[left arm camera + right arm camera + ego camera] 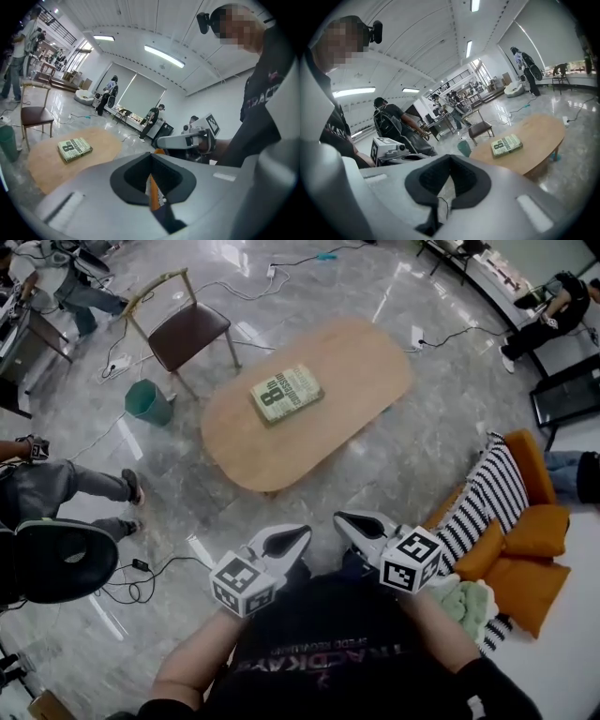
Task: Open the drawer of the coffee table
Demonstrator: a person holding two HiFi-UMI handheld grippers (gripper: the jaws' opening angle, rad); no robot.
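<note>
An oval wooden coffee table (361, 367) stands on the grey floor ahead of me, with a green book (287, 393) lying on its top. No drawer shows from any view. Both grippers are held close to my body, well short of the table. My left gripper (302, 538) is shut and holds nothing. My right gripper (343, 521) is likewise shut and empty, its tip a short way from the left one. The left gripper view shows the table (56, 161) and book (74, 149) at lower left. In the right gripper view the table (534, 143) and book (506, 145) lie at right.
A wooden chair (183, 329) and a teal bin (148, 401) stand left of the table. An orange sofa with a striped cushion (497, 493) is at my right. Cables (131, 582) trail over the floor, and seated people are at left and far right.
</note>
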